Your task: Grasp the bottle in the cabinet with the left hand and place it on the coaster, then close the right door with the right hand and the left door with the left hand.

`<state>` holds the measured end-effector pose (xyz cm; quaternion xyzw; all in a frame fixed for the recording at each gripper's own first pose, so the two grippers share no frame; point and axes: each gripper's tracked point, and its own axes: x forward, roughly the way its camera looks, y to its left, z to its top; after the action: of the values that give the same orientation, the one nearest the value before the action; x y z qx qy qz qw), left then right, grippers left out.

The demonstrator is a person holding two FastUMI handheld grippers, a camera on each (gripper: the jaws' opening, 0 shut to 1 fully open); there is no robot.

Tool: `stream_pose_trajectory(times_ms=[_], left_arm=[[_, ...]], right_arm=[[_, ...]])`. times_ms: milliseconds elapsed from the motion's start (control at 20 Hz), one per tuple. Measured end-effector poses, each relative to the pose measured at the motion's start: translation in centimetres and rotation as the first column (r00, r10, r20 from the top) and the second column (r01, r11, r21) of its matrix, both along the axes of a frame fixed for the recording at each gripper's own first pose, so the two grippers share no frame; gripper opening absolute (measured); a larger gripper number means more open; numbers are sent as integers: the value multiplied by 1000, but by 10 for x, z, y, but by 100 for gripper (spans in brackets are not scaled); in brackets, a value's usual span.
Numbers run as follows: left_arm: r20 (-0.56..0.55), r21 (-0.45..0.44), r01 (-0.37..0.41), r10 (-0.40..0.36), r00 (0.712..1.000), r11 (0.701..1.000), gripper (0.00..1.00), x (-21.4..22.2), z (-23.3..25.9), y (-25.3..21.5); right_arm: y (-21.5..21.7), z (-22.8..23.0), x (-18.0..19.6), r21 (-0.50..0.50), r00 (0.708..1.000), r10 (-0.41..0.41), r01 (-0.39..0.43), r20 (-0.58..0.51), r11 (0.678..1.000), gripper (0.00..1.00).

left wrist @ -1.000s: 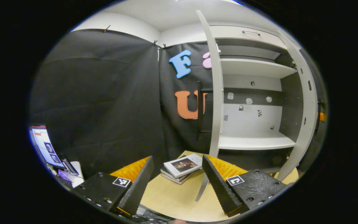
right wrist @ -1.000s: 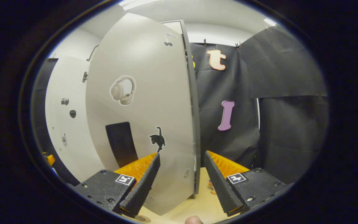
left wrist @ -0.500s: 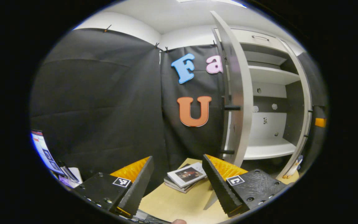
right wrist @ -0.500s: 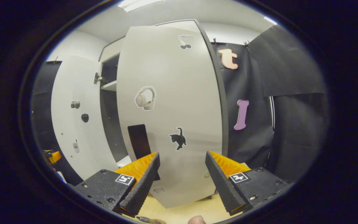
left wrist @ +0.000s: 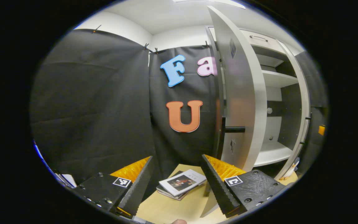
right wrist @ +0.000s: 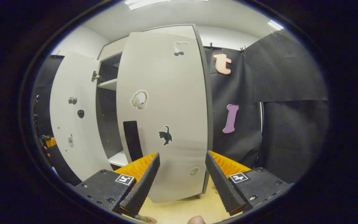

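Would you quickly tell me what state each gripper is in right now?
Left gripper: open, holding nothing.
Right gripper: open, holding nothing.

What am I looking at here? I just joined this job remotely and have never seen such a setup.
No robot arm: a person holds a two-finger gripper in each hand, with a fisheye camera riding on each. The left gripper is open and holds nothing; past it stand the cabinet's left door, partly swung, bare shelves, and a stack of books on the wooden table. The right gripper is open and holds nothing; it faces the right door, nearly closed, bearing stickers.
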<state>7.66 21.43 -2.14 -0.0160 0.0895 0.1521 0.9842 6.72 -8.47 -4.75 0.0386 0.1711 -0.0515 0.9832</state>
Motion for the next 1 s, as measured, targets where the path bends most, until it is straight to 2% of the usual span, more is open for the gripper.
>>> stream_pose_trajectory(times_ms=[50, 100, 200, 250, 300, 350, 400, 450, 550, 600, 650, 1000], left_arm=[[-5, -15, 2, -2, 1000, 1000, 98, -1, -1, -2], [-11, -34, 9, -10, 1000, 999, 94, 0, -2, -4], [-21, -48, 33, -34, 999, 998, 94, 1, -1, -10], [-29, -51, 41, -43, 999, 998, 89, 1, 0, -13], [-33, -54, 48, -50, 998, 997, 99, 1, -1, -16], [-37, -60, 55, -57, 998, 997, 94, 0, -2, -19], [-37, -69, 66, -69, 997, 995, 99, -1, -1, -25], [-38, -78, 86, -89, 995, 993, 99, -1, -1, -33], [-38, -82, 132, -135, 990, 988, 99, 0, -1, -53], [-34, -82, 154, -157, 987, 985, 99, 0, 0, -64], [-32, -87, 171, -174, 984, 981, 99, 1, 0, -75], [1, -108, 301, -303, 953, 947, 99, 25, -1, -152]], right_arm=[[-3, -2, -4, 16, 1000, -6, 6, -5, 1000, 92], [-8, -4, -7, 31, 1000, -10, 11, -14, 999, 96], [-14, -8, -10, 56, 999, -18, 20, -30, 998, 97], [-17, -8, -11, 64, 999, -23, 25, -30, 998, 97], [-20, -8, -13, 68, 999, -27, 29, -29, 997, 92], [-22, -9, -14, 68, 999, -29, 30, -28, 997, 96], [-24, -10, -16, 65, 999, -29, 31, -30, 997, 96], [-25, -11, -19, 63, 999, -28, 30, -33, 998, 96], [-26, -14, -24, 69, 999, -18, 21, -45, 997, 96], [-28, -14, -26, 72, 999, -14, 18, -49, 997, 92], [-31, -15, -27, 72, 998, -16, 20, -53, 997, 97], [-68, -9, -47, 46, 996, -74, 76, -47, 996, 96]])
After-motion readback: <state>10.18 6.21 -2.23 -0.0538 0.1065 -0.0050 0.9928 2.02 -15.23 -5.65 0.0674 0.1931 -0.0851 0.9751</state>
